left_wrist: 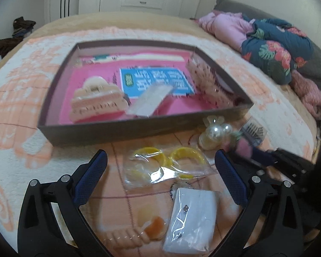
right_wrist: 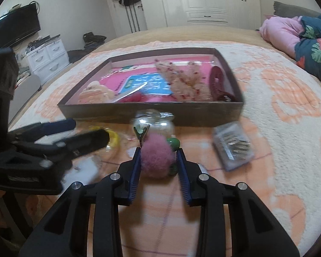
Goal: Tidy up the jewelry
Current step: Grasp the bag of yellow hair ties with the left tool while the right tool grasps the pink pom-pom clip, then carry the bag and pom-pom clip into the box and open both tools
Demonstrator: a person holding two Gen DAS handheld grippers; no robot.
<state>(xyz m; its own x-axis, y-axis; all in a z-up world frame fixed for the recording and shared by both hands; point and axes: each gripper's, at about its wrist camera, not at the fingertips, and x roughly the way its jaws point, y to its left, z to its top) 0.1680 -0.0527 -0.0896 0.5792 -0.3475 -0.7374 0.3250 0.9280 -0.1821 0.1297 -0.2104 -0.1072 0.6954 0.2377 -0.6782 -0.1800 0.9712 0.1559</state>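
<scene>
A dark shallow box (left_wrist: 92,131) (right_wrist: 126,112) with a pink lining sits on the bed; a peach hair claw (left_wrist: 96,102), a clear packet (left_wrist: 149,100) and beaded bags (right_wrist: 184,83) lie in it. My left gripper (left_wrist: 160,160) is open over a clear bag of yellow rings (left_wrist: 167,165); a white earring packet (left_wrist: 192,216) and an orange clip (left_wrist: 154,229) lie closer. My right gripper (right_wrist: 159,154) is shut on a pink pom-pom hair accessory (right_wrist: 156,158) with a green bead. Pearl ornaments (left_wrist: 216,132) lie beside the box.
A clear case of pins (right_wrist: 233,147) lies right of the right gripper. Bunched pink and floral bedding (left_wrist: 267,42) lies at the far right. A white drawer unit (right_wrist: 47,57) and a TV stand beyond the bed's left edge.
</scene>
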